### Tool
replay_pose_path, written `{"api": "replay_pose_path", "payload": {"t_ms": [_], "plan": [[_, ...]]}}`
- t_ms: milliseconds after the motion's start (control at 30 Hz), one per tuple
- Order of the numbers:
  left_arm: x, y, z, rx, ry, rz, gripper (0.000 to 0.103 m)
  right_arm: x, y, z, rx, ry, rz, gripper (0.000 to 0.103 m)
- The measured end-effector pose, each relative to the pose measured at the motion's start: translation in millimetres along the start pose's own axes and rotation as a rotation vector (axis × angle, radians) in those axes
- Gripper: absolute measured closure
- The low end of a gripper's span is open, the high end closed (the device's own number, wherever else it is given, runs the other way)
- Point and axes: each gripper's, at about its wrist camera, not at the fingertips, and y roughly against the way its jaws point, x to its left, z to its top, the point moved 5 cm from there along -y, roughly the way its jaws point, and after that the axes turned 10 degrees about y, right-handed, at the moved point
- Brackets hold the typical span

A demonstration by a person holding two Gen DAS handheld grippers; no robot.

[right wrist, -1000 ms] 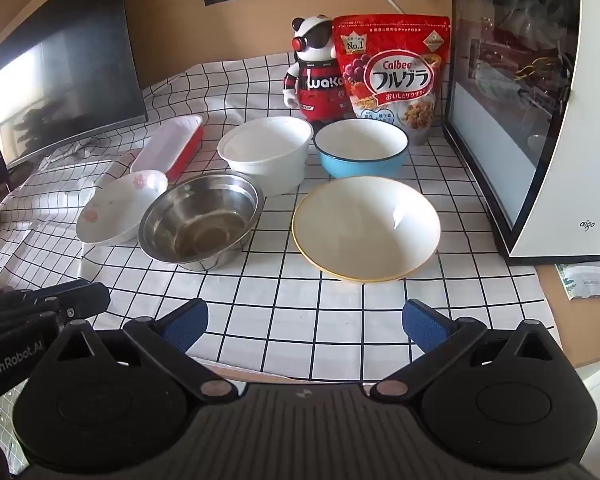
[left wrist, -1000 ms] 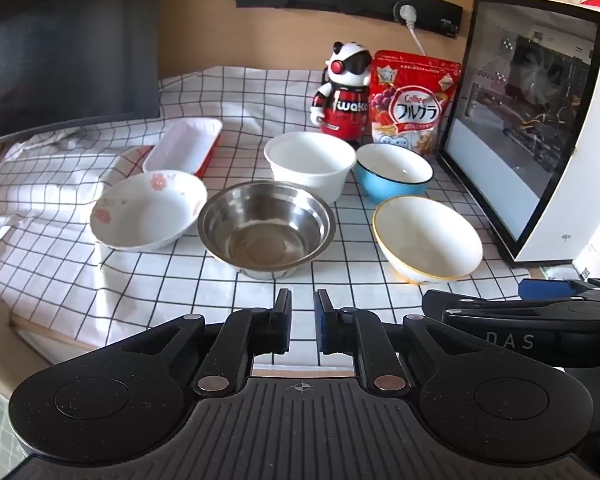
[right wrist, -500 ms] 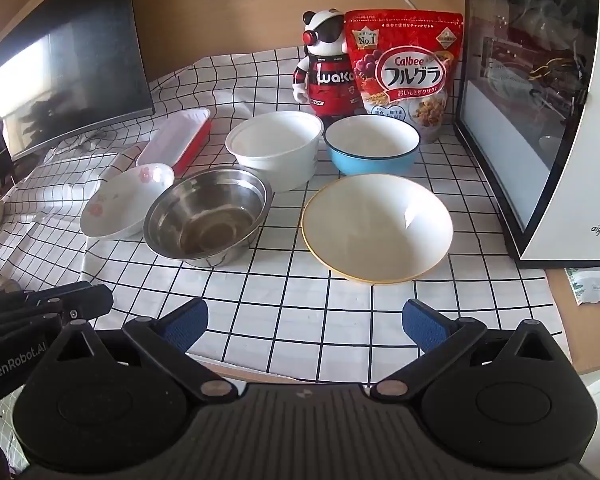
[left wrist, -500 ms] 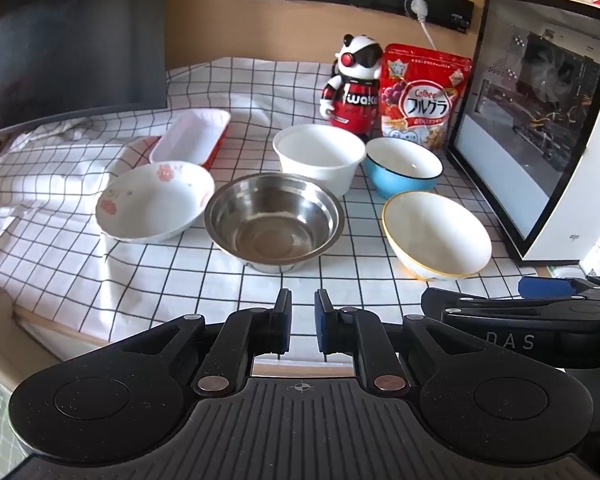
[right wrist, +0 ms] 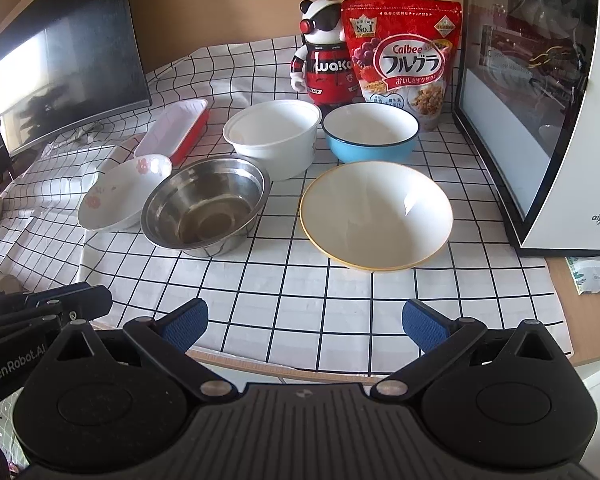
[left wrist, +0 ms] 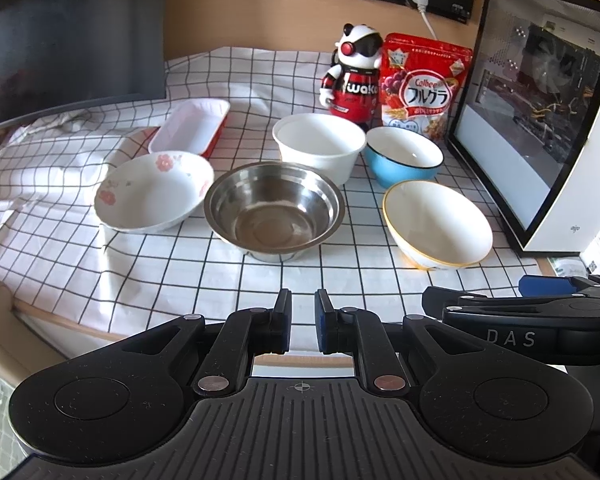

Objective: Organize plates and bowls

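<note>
Several dishes stand on a checked cloth: a steel bowl [left wrist: 274,210] [right wrist: 206,206], a flowered white bowl [left wrist: 154,190] [right wrist: 120,194], a yellow-rimmed white bowl [left wrist: 438,224] [right wrist: 376,214], a tall white bowl [left wrist: 318,146] [right wrist: 274,138], a blue bowl [left wrist: 404,156] [right wrist: 370,132] and a red-and-white rectangular dish [left wrist: 190,126] [right wrist: 174,130]. My left gripper [left wrist: 302,320] is nearly shut and empty, at the table's front edge before the steel bowl. My right gripper [right wrist: 304,320] is open and empty, before the yellow-rimmed bowl.
A panda figure [right wrist: 324,52] and a red cereal bag [right wrist: 402,56] stand at the back. A white glass-sided case [right wrist: 540,100] stands on the right, a dark monitor [right wrist: 60,60] on the left. A small packet [right wrist: 594,274] lies at the right front.
Both grippers have moved slightly closer to the table, with the left view shifting a little. The jaws and the dishes have not changed.
</note>
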Motion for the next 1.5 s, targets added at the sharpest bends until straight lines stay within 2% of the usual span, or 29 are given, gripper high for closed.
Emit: {"api": "replay_pose_path", "payload": {"t_ms": [833,1500], "plan": [[4,-4,-1,0.053,0.011,0.009,0.089,4,-6,-4,0.049,-0.001,0.015,0.000],[7,-8,-3,0.065,0.021,0.009,0.089,5,-10,-8,0.068,-0.010,0.019,0.000]]}}
